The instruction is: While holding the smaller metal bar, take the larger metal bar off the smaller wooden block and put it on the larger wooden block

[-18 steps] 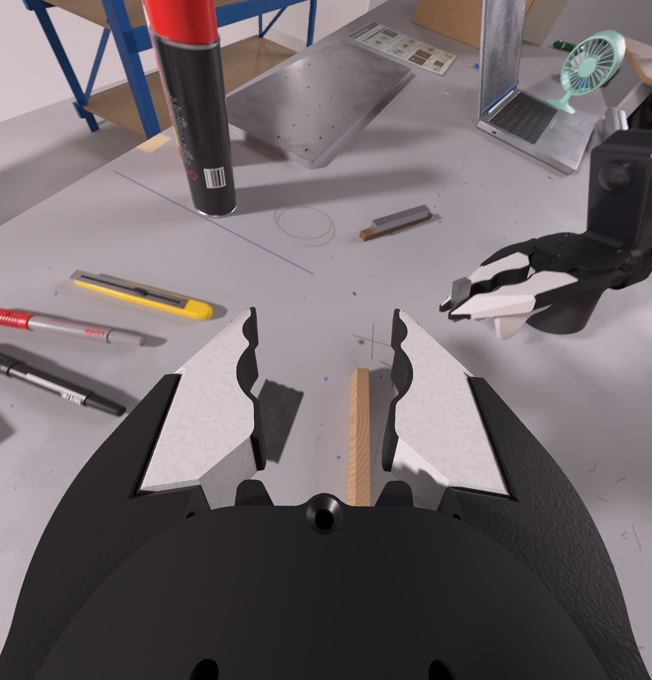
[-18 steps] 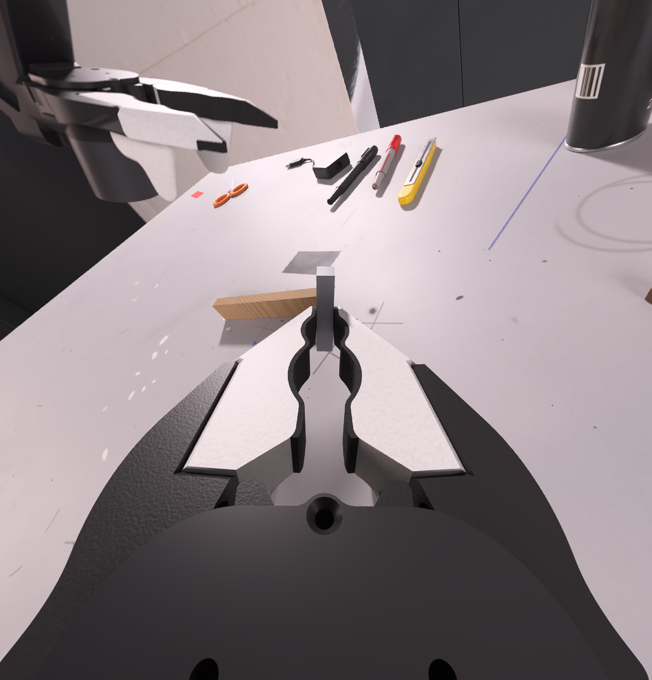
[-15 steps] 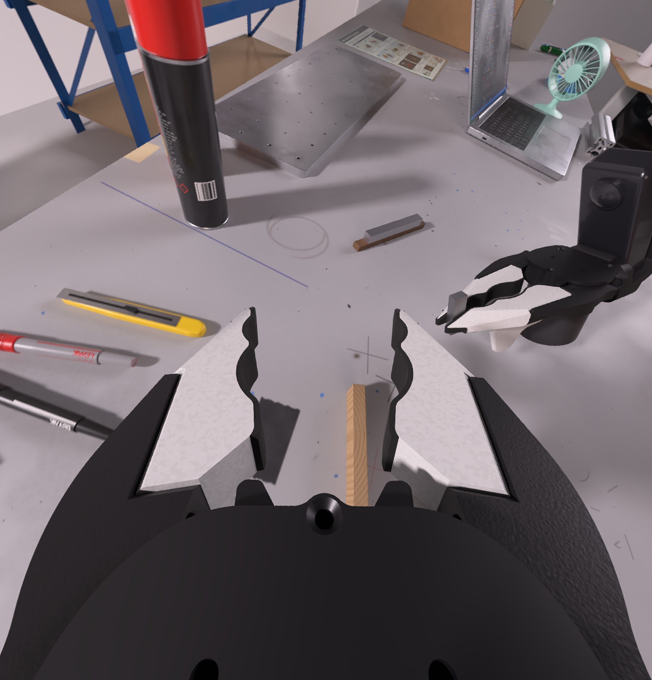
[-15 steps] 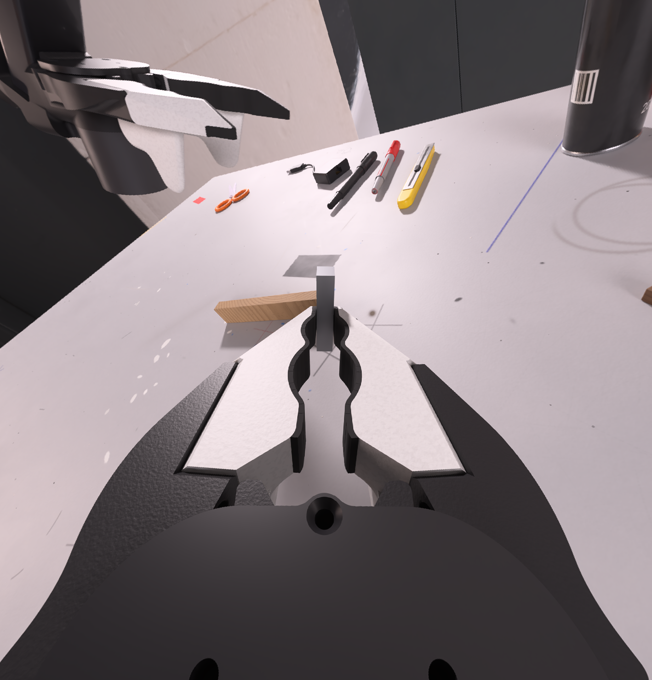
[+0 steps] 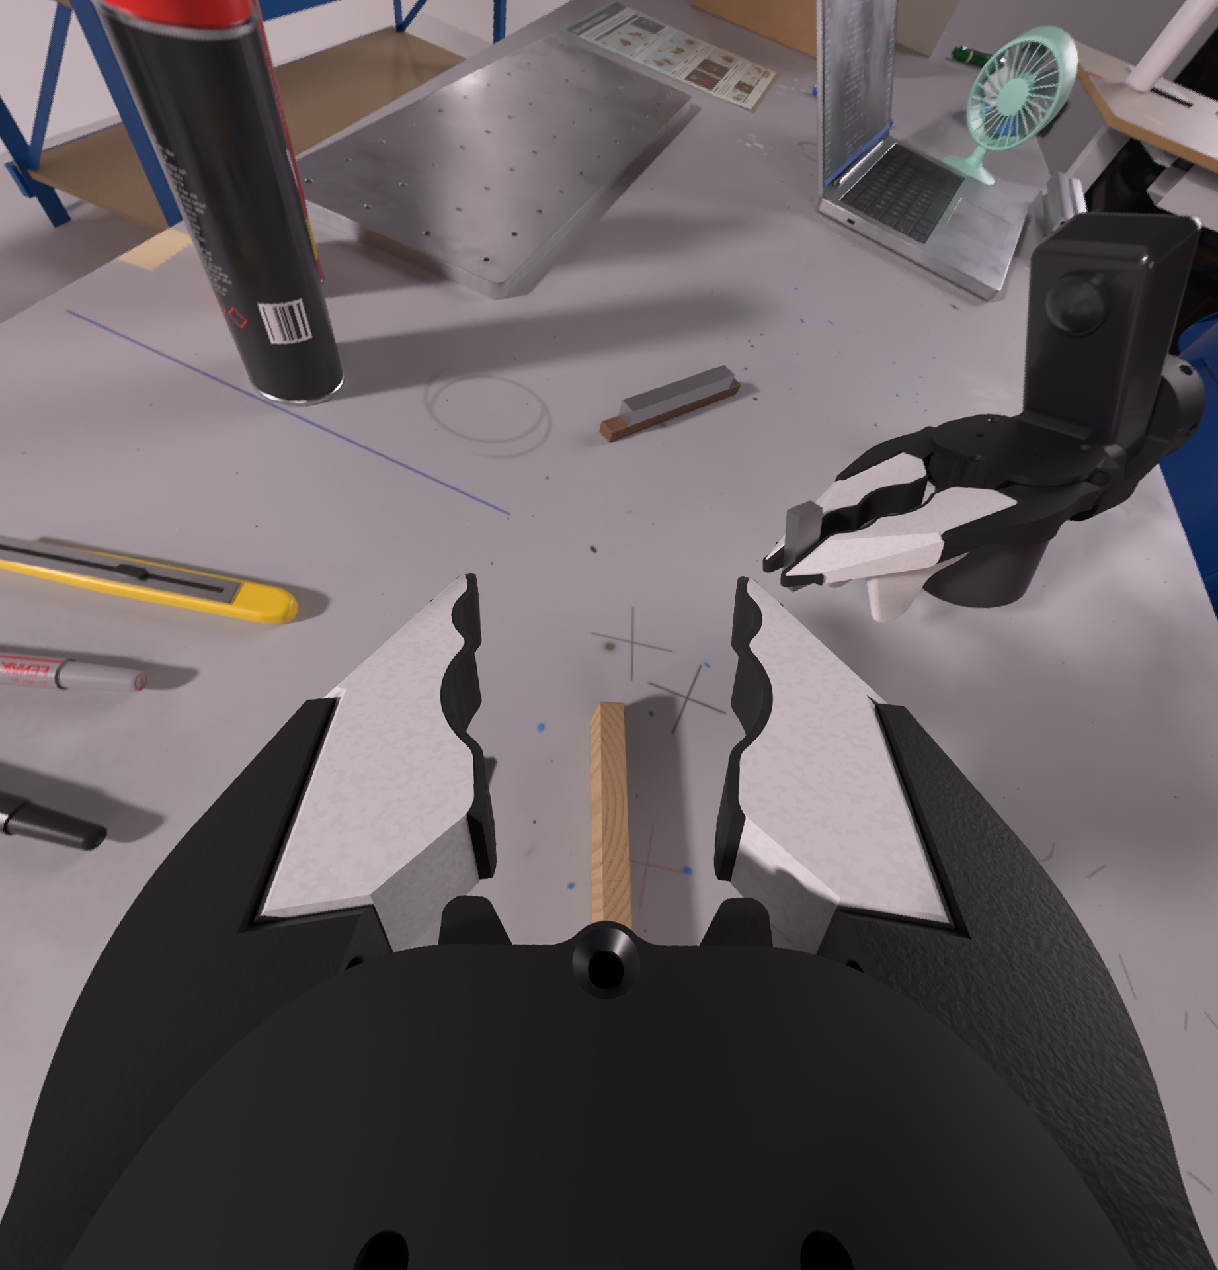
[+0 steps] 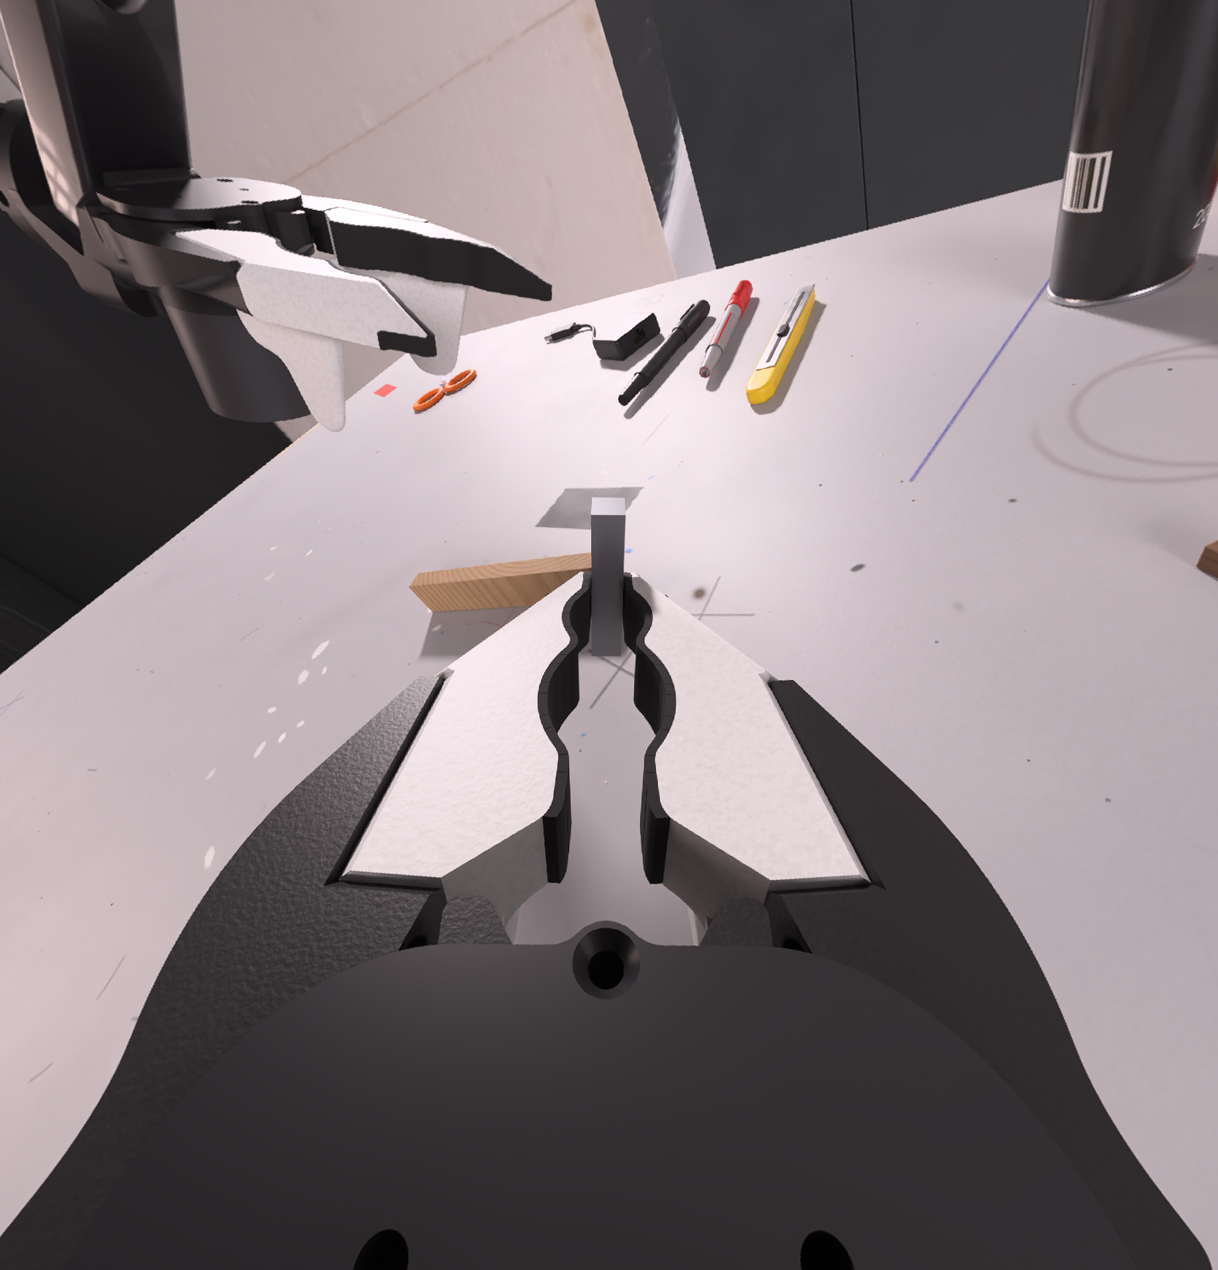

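Observation:
My left gripper (image 5: 605,584) is open and empty, and hovers above the light, larger wooden block (image 5: 607,811), which lies flat on the table between its fingers. The larger metal bar (image 5: 678,393) lies on the dark, smaller wooden block (image 5: 616,429) farther ahead. My right gripper (image 6: 607,584) is shut on the smaller metal bar (image 6: 606,570) and holds it upright above the table. It also shows at the right of the left wrist view (image 5: 792,556). The light block (image 6: 496,584) lies just beyond it. The left gripper (image 6: 486,319) hangs at the upper left.
A tall black spray can (image 5: 249,227) stands at the far left. A yellow utility knife (image 5: 139,577) and two markers (image 5: 63,673) lie at the left. A drilled metal plate (image 5: 496,165), a laptop (image 5: 915,199) and a green fan (image 5: 1011,103) sit at the back. Orange scissors (image 6: 445,390) lie near the table edge.
My left gripper has come lower and a little toward the right gripper, still open. The right gripper has stayed still with the smaller bar.

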`<move>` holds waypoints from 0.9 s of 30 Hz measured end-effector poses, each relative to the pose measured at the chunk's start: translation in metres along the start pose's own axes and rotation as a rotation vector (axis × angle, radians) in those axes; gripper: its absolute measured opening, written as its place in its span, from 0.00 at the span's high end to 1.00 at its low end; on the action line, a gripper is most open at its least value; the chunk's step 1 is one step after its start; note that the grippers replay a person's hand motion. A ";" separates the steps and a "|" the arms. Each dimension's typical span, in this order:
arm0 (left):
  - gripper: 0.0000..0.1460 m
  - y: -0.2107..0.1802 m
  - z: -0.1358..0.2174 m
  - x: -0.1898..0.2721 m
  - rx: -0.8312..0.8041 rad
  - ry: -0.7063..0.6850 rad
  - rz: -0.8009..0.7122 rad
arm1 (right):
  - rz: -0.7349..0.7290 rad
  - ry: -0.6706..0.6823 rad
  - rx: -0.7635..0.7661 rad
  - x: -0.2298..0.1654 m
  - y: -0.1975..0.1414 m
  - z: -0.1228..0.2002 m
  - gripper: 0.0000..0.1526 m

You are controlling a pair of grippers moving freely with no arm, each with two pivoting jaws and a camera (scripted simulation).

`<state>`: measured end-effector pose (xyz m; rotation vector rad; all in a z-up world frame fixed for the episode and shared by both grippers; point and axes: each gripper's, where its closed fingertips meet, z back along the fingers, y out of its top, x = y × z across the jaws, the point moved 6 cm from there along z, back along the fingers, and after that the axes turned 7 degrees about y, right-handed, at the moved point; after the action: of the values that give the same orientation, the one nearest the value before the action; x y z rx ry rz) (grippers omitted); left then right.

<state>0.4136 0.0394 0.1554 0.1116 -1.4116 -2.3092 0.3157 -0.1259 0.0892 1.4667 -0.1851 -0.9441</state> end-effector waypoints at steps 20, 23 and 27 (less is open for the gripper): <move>0.72 0.101 -0.210 0.079 -0.519 -0.458 -0.697 | 0.039 0.095 0.137 -0.025 -0.001 0.022 0.95; 0.77 0.083 -0.242 0.077 -0.614 -0.473 -0.754 | 0.033 0.110 0.163 -0.027 -0.001 0.027 0.95; 0.81 0.063 -0.264 0.078 -0.662 -0.484 -0.811 | 0.019 0.135 0.179 -0.027 -0.001 0.029 0.95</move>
<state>0.4388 -0.2355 0.0954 -0.1076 -0.7486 -3.5534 0.2797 -0.1310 0.1045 1.6852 -0.1871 -0.8264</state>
